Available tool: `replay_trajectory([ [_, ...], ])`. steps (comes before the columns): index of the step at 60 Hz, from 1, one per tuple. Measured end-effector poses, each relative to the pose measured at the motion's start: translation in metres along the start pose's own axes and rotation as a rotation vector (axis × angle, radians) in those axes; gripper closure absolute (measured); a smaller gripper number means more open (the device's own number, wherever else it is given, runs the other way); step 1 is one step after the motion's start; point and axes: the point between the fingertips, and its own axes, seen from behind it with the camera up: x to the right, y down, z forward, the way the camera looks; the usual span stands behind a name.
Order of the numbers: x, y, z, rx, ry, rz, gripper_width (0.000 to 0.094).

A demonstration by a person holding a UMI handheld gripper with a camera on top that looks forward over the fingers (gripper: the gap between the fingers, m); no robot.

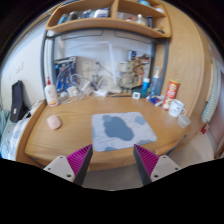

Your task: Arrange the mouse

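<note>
A rounded light wooden desk is seen, bearing a grey-blue rectangular mat and a small pinkish mouse.

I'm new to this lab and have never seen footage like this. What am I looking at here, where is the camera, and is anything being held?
This is no robot arm. A person carries a hand-held gripper with two fingers, and the only camera rides on it, looking forward along them. That wide lens bends the picture. The two purple pads at the bottom are the inner faces of the fingers. They stand open, apart, with nothing between them, so nothing is held.

Ahead lies a wooden desk. Just beyond the fingers is a mouse mat with a grey blotch on it. Off to the left, alone on the wood, sits a small pale object, probably the mouse to be arranged, though it is too small to be sure. A white bottle stands behind it, cluttered items line the back, and a shelf hangs above.
</note>
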Motion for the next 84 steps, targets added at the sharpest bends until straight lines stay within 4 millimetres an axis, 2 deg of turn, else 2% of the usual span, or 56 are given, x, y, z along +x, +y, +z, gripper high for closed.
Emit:
replay_trajectory([
  [7, -0.086, 0.016, 0.017, -0.045, -0.085, -0.055, 0.0113],
  [14, -0.156, 0.022, 0.032, -0.078, -0.158, -0.084, 0.0118],
  [23, -0.221, 0.024, 0.056, -0.121, -0.198, -0.112, 0.0117],
  [28, -0.247, 0.020, 0.075, -0.136, -0.202, -0.116, 0.0116],
  [33, -0.265, 0.014, 0.095, -0.151, -0.200, -0.111, 0.0113],
  [41, -0.282, -0.004, 0.129, -0.156, -0.184, -0.115, 0.0128],
  [52, -0.287, -0.030, 0.165, -0.170, -0.146, -0.095, 0.0128],
  [67, -0.267, -0.055, 0.203, -0.186, -0.067, -0.068, 0.0188],
  [75, -0.263, -0.059, 0.215, -0.202, -0.067, 0.009, 0.0293],
  [81, -0.260, -0.062, 0.219, -0.195, -0.061, 0.027, 0.0410],
  [82, -0.260, -0.063, 0.219, -0.192, -0.062, 0.028, 0.0466],
  [84, -0.260, -0.063, 0.220, -0.186, -0.066, 0.026, 0.0476],
])
